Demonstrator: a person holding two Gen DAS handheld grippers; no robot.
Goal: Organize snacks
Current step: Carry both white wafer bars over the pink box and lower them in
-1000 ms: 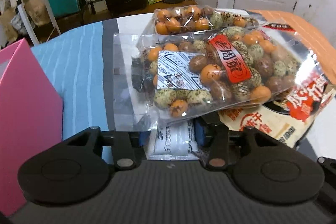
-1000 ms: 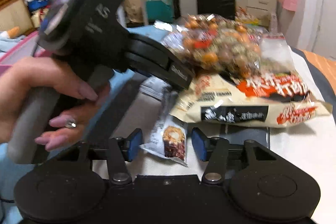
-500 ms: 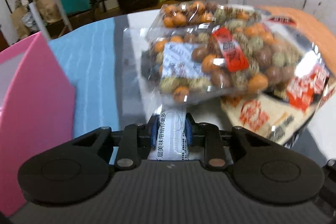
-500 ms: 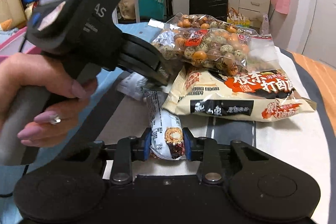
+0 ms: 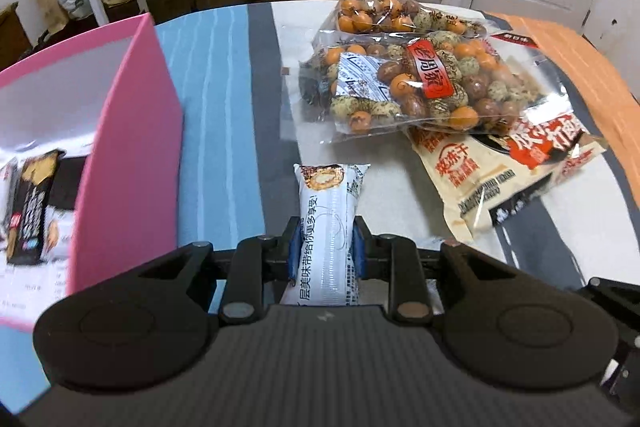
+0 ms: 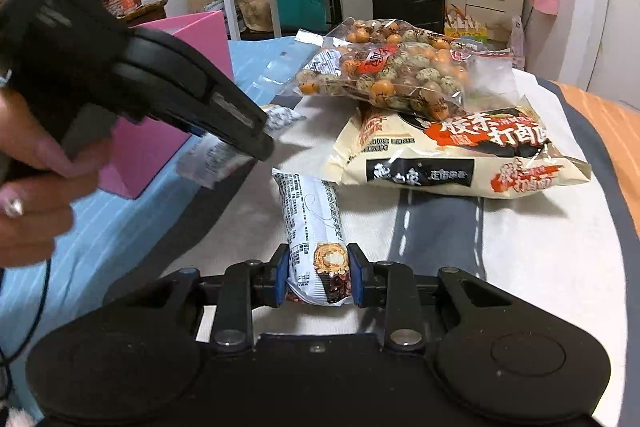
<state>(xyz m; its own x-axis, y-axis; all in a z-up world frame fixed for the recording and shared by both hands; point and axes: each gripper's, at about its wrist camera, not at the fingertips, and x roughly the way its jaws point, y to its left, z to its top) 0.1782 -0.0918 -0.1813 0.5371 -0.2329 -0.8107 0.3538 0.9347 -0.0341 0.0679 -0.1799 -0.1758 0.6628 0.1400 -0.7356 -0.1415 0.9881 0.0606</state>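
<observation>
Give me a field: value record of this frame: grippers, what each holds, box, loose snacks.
left gripper: shut on a white snack bar, lifted beside the pink box
right gripper: jaws just closed, shut on a second snack bar
pink box: open top, on the blue striped cover, packets already inside
peanut bags: two clear bags, stacked, one partly on the cream bag
cream bag: flat on the white cloth, not gripped
person's hand: holds the left gripper's handle
</observation>
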